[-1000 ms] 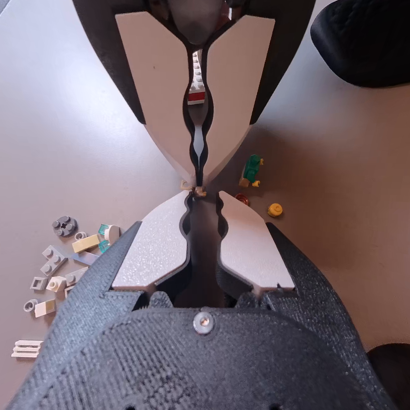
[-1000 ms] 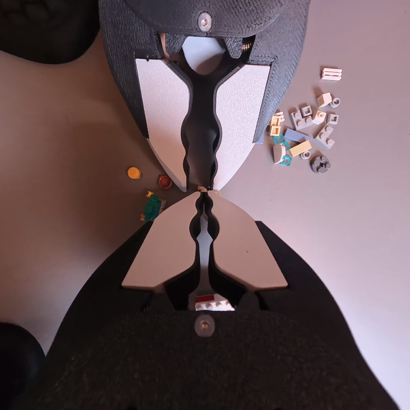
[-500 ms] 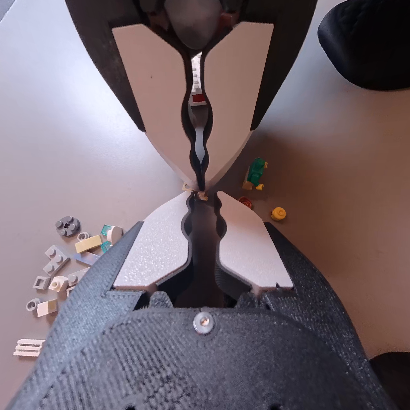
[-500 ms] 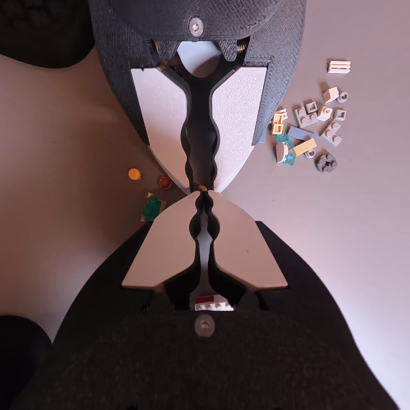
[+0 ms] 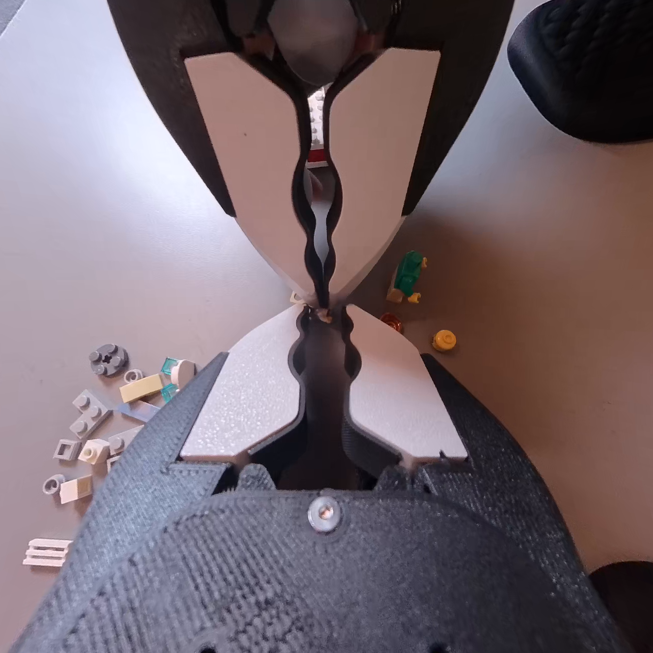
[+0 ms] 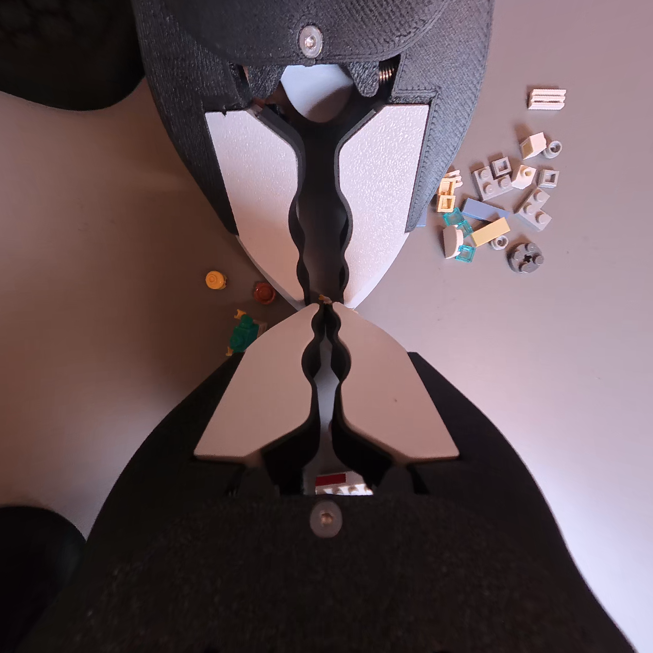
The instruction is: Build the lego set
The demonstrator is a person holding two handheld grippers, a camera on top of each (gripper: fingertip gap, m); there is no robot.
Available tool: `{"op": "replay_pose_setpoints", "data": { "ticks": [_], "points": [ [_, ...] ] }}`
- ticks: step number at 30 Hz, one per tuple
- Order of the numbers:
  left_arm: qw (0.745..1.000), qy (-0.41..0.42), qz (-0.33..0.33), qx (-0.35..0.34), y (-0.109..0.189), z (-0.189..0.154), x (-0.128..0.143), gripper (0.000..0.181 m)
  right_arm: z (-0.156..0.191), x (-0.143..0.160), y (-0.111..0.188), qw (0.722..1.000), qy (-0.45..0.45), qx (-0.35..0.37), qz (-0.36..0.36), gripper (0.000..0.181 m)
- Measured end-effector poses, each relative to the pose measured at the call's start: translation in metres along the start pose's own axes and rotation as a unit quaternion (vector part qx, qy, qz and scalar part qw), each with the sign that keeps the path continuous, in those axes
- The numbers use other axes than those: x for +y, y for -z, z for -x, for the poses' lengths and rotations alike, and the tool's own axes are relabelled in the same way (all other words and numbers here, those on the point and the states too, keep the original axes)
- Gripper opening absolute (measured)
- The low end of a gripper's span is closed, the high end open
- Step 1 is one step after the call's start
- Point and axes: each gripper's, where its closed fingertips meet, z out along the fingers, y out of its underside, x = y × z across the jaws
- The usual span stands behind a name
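With both grippers nose to nose above the table (image 5: 106, 212), we read the step as mating a tiny tan piece (image 5: 324, 314) at the tips. The right gripper (image 6: 324, 306) has its fingers pressed together, seemingly pinching that piece; the left gripper (image 5: 327, 311) stands slightly spread around it. Best done slowly — keep tips aligned, push along one axis, no twist. Loose parts wait nearby: the green minifigure torso (image 5: 408, 277), the grey and tan brick pile (image 6: 501, 208).
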Motion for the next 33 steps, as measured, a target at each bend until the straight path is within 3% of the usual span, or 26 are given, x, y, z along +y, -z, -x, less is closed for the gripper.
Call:
{"op": "replay_pose_setpoints", "data": {
  "ticks": [10,11,15,18,22,28,33],
  "points": [
    [1.0,0.0,-0.005,-0.001,0.0,0.0,-0.001,0.013,0.001,-0.003,0.008,0.997,-0.022,0.01,-0.075,0.004],
    [1.0,-0.001,-0.009,0.002,0.001,0.0,-0.002,0.012,0.002,-0.004,0.012,0.996,-0.028,0.01,-0.088,0.014],
    [0.994,0.045,-0.072,0.061,0.014,-0.009,-0.017,0.012,0.007,-0.013,0.042,0.984,-0.043,0.037,-0.168,0.018],
    [0.969,0.106,-0.17,0.148,0.04,-0.017,-0.042,0.012,0.018,-0.018,0.062,0.97,-0.036,0.073,-0.228,0.019],
    [0.909,0.184,-0.26,0.27,0.072,-0.027,-0.068,0.012,0.038,-0.028,0.075,0.952,0.02,0.148,-0.265,0.022],
    [0.856,0.241,-0.277,0.365,0.082,-0.044,-0.082,0.012,0.052,-0.052,0.089,0.917,0.117,0.261,-0.279,0.03],
    [0.844,0.254,-0.269,0.389,0.08,-0.055,-0.085,0.012,0.059,-0.059,0.09,0.913,0.135,0.262,-0.28,0.027]
  ]
}}
